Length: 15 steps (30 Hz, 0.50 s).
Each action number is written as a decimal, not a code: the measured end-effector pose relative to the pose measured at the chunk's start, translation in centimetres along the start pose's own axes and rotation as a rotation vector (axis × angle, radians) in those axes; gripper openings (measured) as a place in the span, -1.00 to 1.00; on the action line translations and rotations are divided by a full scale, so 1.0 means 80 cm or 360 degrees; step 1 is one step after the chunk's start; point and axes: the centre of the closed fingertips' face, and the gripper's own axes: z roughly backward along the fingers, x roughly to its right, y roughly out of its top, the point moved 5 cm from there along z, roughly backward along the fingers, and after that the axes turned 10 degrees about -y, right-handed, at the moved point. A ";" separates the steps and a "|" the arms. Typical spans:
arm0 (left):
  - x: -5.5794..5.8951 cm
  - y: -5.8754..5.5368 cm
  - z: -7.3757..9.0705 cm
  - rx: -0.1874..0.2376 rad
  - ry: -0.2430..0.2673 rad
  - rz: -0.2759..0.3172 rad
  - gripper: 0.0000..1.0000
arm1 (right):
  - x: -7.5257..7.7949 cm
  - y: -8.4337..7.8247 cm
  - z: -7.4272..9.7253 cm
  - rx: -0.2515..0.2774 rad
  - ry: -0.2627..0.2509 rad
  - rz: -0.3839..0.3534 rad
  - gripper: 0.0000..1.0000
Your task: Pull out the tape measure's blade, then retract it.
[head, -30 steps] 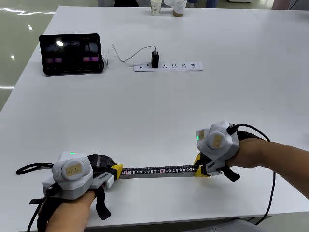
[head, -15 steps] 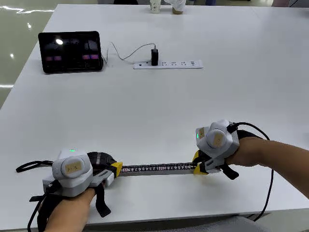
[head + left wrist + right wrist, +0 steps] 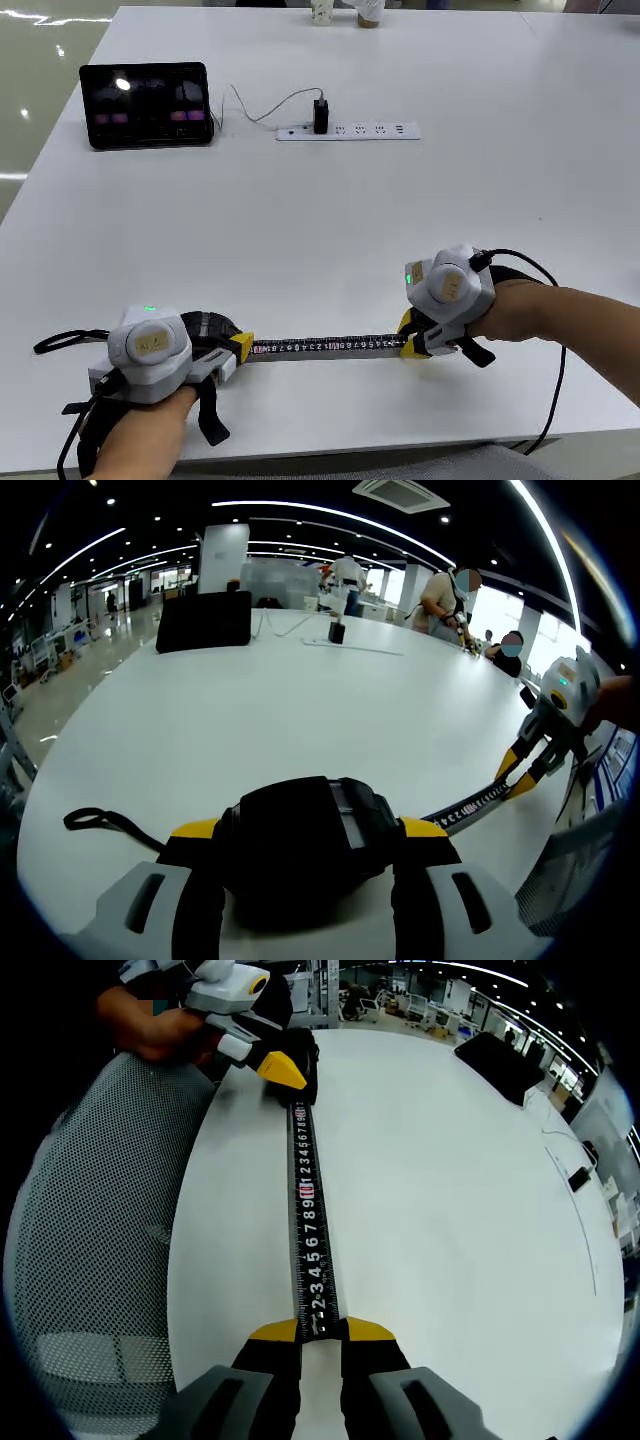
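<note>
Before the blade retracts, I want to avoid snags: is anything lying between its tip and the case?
Nothing visible. The blade runs straight over bare table from the right gripper, shut on its tip, to the case held in the left gripper.

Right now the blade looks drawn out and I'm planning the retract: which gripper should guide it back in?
Right. The right gripper grips the blade by its tip and could ride it toward the case, which the left gripper clamps.

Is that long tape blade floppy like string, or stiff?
Probably springy, not floppy: the blade runs straight from the tape measure case to the right gripper. Being thin, it would likely buckle if pushed endwise. Let go, it may snap back in.
</note>
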 end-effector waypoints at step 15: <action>-0.001 -0.001 0.000 -0.0005 -0.0007 0.0008 0.26 | 0.000 0.007 -0.002 -0.0018 0.0003 -0.0026 -0.77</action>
